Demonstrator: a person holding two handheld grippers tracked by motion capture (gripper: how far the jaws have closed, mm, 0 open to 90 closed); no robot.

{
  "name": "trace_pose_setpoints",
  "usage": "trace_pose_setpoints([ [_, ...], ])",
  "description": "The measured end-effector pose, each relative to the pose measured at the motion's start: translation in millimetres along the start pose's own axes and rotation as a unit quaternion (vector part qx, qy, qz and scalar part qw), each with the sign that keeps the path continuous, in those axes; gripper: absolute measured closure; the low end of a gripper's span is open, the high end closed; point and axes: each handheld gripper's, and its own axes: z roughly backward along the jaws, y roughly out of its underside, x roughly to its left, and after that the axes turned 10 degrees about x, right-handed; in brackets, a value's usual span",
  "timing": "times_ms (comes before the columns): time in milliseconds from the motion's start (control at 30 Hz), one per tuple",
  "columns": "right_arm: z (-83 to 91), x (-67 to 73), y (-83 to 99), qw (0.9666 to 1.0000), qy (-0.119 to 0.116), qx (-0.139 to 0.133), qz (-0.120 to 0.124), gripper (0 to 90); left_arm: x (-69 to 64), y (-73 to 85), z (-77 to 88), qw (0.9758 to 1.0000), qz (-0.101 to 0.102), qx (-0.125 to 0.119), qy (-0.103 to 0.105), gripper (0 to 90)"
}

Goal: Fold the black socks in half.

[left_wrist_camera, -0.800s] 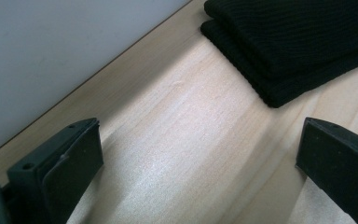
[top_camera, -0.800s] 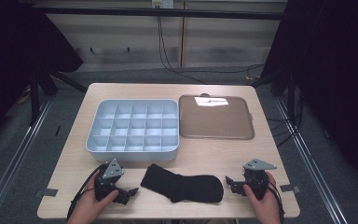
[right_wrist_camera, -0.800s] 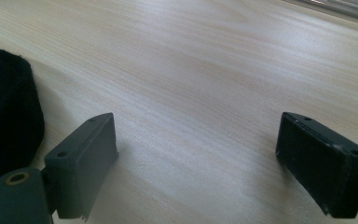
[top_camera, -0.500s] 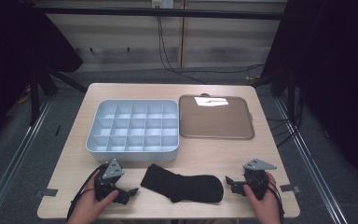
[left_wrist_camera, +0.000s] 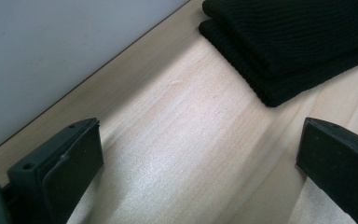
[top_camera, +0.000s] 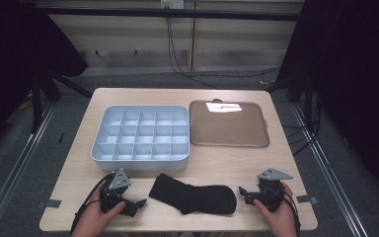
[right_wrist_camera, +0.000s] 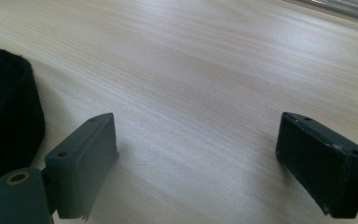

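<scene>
Wooden table (top_camera: 227, 165): black sock (top_camera: 193, 194) between open left hand-held gripper (top_camera: 137, 203), right hand-held gripper (top_camera: 243, 190).

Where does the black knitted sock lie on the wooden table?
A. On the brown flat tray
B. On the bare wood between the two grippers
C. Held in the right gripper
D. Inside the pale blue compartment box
B: the black knitted sock rests flat on the wooden table, with the left gripper and right gripper open on either side.

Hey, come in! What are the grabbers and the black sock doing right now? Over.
Left gripper open, empty. Right gripper open, empty. Black sock flat on table between them, untouched. Nothing in the way; divided tray sits behind.
</scene>
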Motion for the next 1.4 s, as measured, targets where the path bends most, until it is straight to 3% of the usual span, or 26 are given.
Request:
trace_pose_setpoints([
  [633, 0.5, 0.2, -0.4, 1.0, -0.003, -0.005, 0.0, 18.1, -1.6, 1.2, 1.7, 1.0, 0.001, 0.002, 0.001, 0.2],
  [933, 4.4, 2.5, 4.0, 0.9999, -0.007, -0.008, 0.002, 22.6, -0.1, -0.8, 6.1, 1.0, 0.004, 0.008, 0.0, 10.6],
  [967, 6.1, 2.4, 5.8, 0.9999, -0.01, -0.01, 0.003, 25.3, -0.3, -1.5, 6.7, 0.9999, 0.004, 0.01, -0.001, 15.5],
  [1233, 14.6, 4.0, 12.7, 0.9997, -0.019, -0.005, 0.015, 34.7, -7.4, -11.2, 6.2, 0.9997, -0.003, 0.022, 0.006, 21.7],
  [1300, 19.4, 6.3, 16.8, 0.999, -0.032, -0.004, 0.03, 45.7, -9.4, -14.9, 7.1, 0.9998, -0.001, 0.018, 0.01, 23.2],
  [1400, 22.5, 7.9, 19.2, 0.9985, -0.037, -0.004, 0.04, 51.9, -11.8, -21.6, 9.7, 0.9998, 0.004, 0.004, 0.017, 23.6],
])
